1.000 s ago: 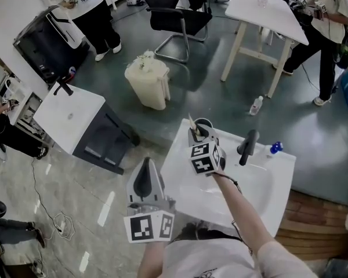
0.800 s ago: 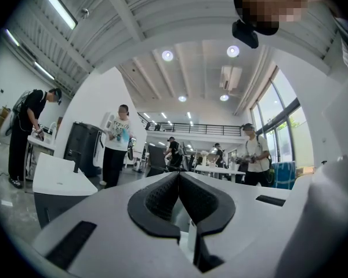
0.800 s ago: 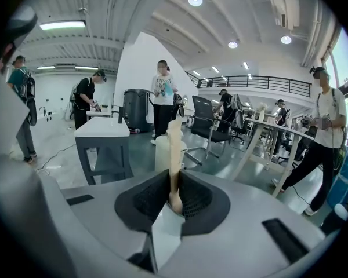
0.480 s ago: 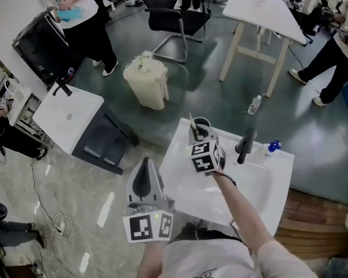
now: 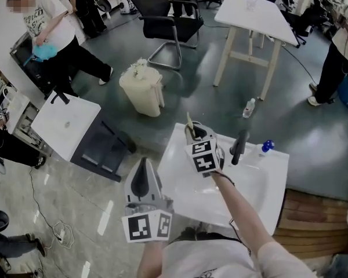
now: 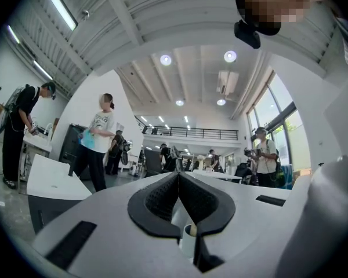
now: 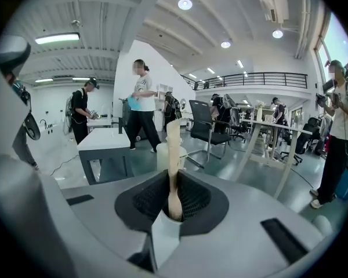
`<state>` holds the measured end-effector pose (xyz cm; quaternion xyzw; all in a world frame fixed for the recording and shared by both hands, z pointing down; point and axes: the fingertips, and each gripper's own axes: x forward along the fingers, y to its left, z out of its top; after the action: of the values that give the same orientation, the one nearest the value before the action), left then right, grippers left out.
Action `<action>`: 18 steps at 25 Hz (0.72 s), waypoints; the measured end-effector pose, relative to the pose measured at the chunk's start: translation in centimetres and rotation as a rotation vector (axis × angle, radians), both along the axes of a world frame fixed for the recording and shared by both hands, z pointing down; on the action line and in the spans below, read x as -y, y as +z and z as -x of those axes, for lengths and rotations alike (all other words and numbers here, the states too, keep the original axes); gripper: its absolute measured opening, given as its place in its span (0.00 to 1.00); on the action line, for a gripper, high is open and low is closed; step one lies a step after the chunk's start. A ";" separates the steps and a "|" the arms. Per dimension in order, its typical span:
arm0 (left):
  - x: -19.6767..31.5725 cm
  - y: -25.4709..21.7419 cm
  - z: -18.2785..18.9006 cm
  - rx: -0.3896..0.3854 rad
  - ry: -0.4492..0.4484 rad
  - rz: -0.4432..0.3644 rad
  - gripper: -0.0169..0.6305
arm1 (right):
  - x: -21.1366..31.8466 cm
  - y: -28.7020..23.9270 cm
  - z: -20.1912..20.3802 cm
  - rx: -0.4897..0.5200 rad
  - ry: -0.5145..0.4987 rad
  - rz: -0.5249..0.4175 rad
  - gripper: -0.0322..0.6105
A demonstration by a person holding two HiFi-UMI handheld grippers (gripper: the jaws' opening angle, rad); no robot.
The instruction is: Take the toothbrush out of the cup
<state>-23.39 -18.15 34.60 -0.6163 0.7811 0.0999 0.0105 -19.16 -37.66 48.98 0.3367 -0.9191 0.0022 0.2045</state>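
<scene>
**Right jaws clenched on the toothbrush at the cup**

The right gripper (image 5: 196,136) reaches to the far left corner of the white table (image 5: 261,175), which has a basin sunk into it. Its jaws have just been closing and now grasp the pale toothbrush (image 5: 189,122) by its handle. In the right gripper view the handle stands almost upright between the black pads, with its upper end rising well above them. The cup (image 5: 201,127) sits right at the jaw tips, mostly covered by the gripper in the head view. The toothbrush's lower end is at the cup's mouth, and I cannot tell whether it has cleared the rim.

The left gripper (image 5: 143,167) hangs off the table's near left edge, well apart from the cup. Its jaws are pressed together at the tips with nothing held between them.

A black faucet (image 5: 238,147) stands on the table to the right of the cup, and a blue-capped bottle (image 5: 267,147) stands further right, near the far edge.
</scene>
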 end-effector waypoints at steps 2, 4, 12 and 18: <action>0.1 -0.3 -0.5 0.004 0.012 -0.009 0.05 | 0.0 -0.7 -0.7 0.021 0.015 0.022 0.10; 0.2 -0.7 -1.0 0.006 0.024 -0.017 0.05 | 0.0 -2.3 -1.3 0.047 0.024 0.013 0.10; 1.0 -1.9 -2.5 0.010 0.074 -0.055 0.05 | -0.3 -8.6 -3.6 0.187 0.050 -0.017 0.10; 2.0 -3.3 -4.1 0.032 0.137 -0.090 0.05 | -1.9 -15.3 -5.9 0.316 0.028 -0.116 0.10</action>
<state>-19.33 -20.14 31.29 -0.6686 0.7317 0.1255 0.0438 -13.22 -35.71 33.69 0.3563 -0.9336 0.0047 0.0377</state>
